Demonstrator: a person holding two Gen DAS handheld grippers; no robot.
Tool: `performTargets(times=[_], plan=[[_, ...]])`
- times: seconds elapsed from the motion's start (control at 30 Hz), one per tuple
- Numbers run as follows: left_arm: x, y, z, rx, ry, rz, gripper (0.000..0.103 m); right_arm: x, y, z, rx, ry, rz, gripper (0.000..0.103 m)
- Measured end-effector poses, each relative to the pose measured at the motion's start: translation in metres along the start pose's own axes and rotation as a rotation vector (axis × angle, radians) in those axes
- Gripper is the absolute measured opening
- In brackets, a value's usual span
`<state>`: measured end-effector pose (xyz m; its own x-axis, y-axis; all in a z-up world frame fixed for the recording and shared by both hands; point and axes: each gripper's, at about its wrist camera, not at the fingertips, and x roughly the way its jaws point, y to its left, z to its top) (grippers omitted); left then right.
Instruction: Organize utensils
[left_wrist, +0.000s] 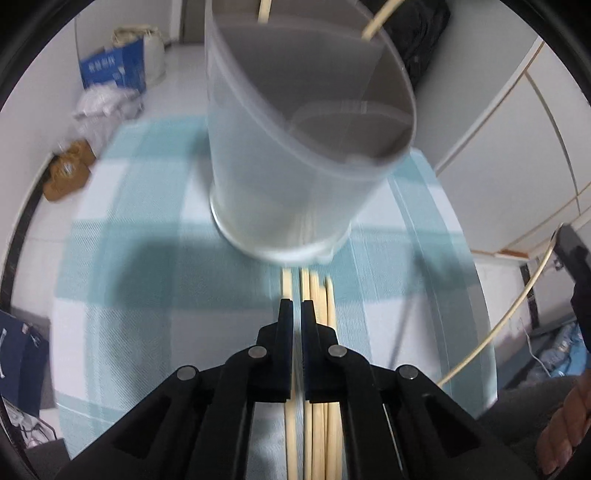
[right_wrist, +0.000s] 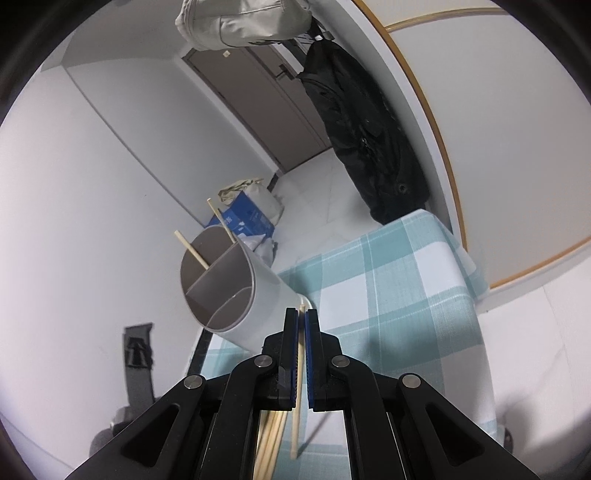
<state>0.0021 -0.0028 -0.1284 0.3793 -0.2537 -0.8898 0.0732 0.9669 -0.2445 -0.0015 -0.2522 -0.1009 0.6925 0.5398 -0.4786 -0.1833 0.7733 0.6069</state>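
A white oval utensil holder (left_wrist: 295, 155) with grey inner dividers stands on the checked tablecloth (left_wrist: 129, 229); it also shows in the right wrist view (right_wrist: 236, 291). Two chopsticks (right_wrist: 194, 251) stick out of its far compartment. Several loose chopsticks (left_wrist: 317, 295) lie on the cloth just before the holder, under my left gripper (left_wrist: 296, 306), whose fingers are nearly together above them. My right gripper (right_wrist: 301, 317) is shut on one chopstick (right_wrist: 297, 387), held above the table near the holder. That chopstick shows as a curved stick in the left wrist view (left_wrist: 509, 317).
The table's right edge (right_wrist: 476, 325) drops to a white floor. A blue box (right_wrist: 243, 218) and bags sit on the floor beyond the table. A black jacket (right_wrist: 365, 147) hangs by a door. A person's hand (left_wrist: 565, 424) is at lower right.
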Motion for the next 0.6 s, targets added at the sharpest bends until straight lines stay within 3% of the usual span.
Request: performTargets(times=[0.13,0.2,0.6], plan=[[0.015,-0.009,-0.009,0.042,0.055,0.072,0.002,-0.003,0.004,-0.002,-0.013,-0.01,-0.003,0.003],[0.016,-0.009,-0.009,0.052,0.053,0.081,0.011,-0.005,0.006,-0.003,-0.024,-0.015,-0.006,0.003],[0.022,-0.019,-0.002,0.122,0.029,0.181,0.019,-0.004,0.003,0.001,-0.009,-0.008,0.004,0.003]])
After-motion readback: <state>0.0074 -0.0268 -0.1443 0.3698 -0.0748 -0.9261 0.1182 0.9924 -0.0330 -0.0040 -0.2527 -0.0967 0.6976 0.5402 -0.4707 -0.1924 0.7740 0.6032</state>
